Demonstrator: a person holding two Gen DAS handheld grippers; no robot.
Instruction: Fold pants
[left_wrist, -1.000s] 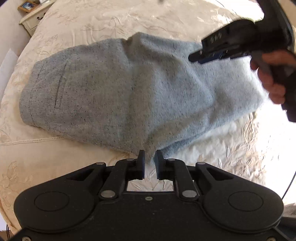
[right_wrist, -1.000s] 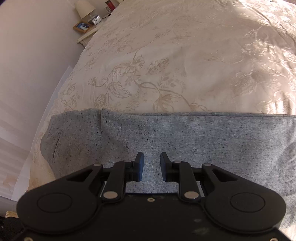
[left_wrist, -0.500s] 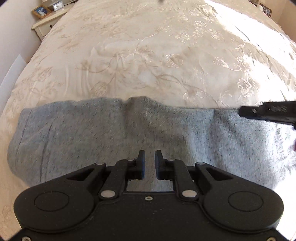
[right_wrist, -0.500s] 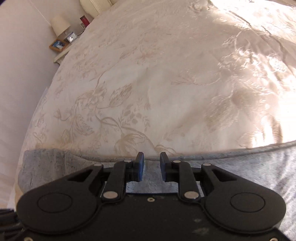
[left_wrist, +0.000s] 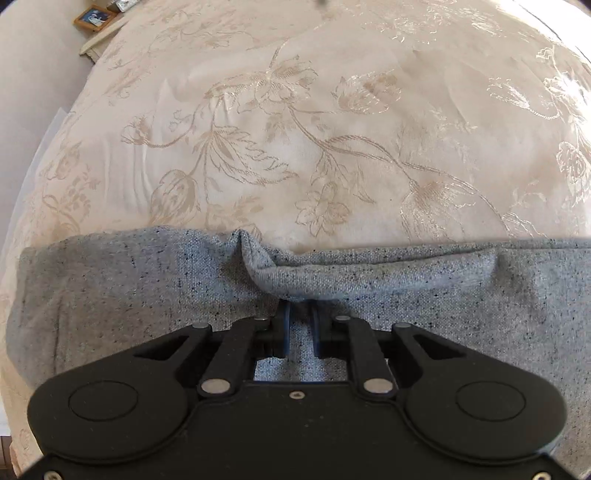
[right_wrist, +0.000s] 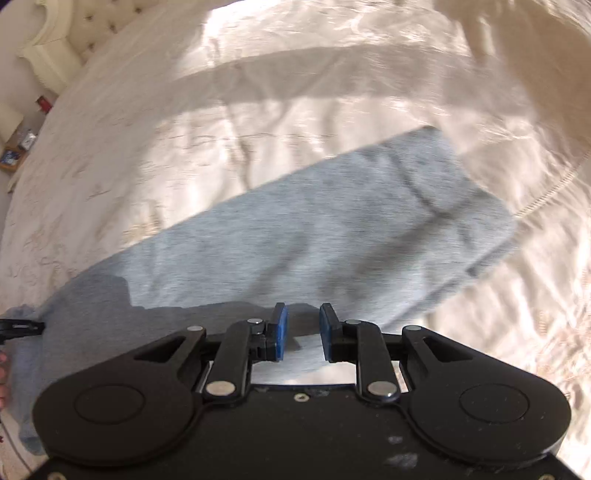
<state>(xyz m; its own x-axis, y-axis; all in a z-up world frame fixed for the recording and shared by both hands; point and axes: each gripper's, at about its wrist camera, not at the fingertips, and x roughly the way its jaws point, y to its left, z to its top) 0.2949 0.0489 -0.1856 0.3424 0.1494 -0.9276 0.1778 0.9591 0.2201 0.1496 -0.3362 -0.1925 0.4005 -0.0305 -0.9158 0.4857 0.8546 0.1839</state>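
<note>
Grey speckled pants (left_wrist: 424, 306) lie flat on a cream embroidered bedspread (left_wrist: 295, 129). In the left wrist view a rolled fold of the cloth (left_wrist: 295, 280) lies over my left gripper (left_wrist: 298, 314); its fingertips are tucked under it with a narrow gap and cloth between them. In the right wrist view the pants (right_wrist: 314, 229) stretch away to the upper right, blurred by motion. My right gripper (right_wrist: 303, 326) is open and empty just above the near edge of the pants. The left gripper's tip (right_wrist: 22, 326) shows at the left edge.
A nightstand with a framed photo (left_wrist: 94, 18) stands at the bed's far left corner. A tufted headboard (right_wrist: 59, 40) is at the upper left in the right wrist view. The bedspread has a stitched border (right_wrist: 546, 192) at the right.
My left gripper has dropped to the pants and pushed its fingertips under a fold. My right gripper has swung round to look along the pants and its jaws have opened wider.
</note>
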